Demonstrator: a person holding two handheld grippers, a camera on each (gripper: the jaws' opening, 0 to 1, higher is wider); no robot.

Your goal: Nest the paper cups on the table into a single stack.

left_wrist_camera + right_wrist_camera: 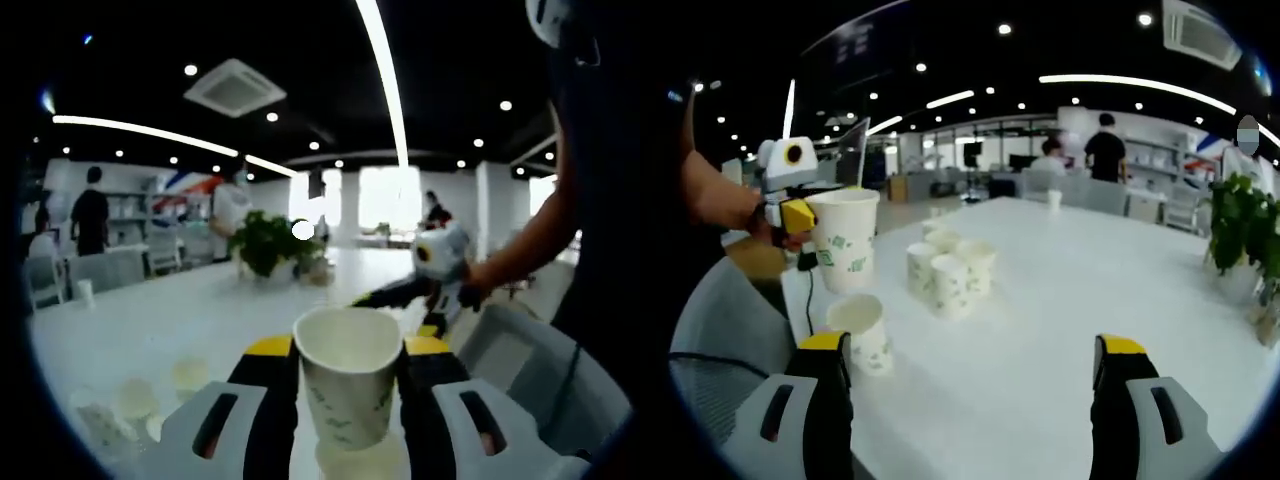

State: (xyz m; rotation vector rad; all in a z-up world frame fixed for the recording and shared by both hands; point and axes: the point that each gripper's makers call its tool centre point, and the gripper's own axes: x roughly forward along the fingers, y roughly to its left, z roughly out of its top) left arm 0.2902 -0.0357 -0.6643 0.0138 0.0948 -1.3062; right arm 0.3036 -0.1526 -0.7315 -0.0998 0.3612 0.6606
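Aloft, white green-sprigged paper cup [349, 385] between left gripper [348, 352] jaws.

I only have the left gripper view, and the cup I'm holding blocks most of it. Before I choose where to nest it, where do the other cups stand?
Observer: The right gripper view shows a cluster of paper cups standing close together mid-table.
Operator: Any strays?
Observer: Yes, a single cup stands apart from them near the table edge. In that view it sits just below your held cup.
Operator: Is the right gripper carrying anything?
Observer: No, the right gripper is open, with nothing between its jaws.
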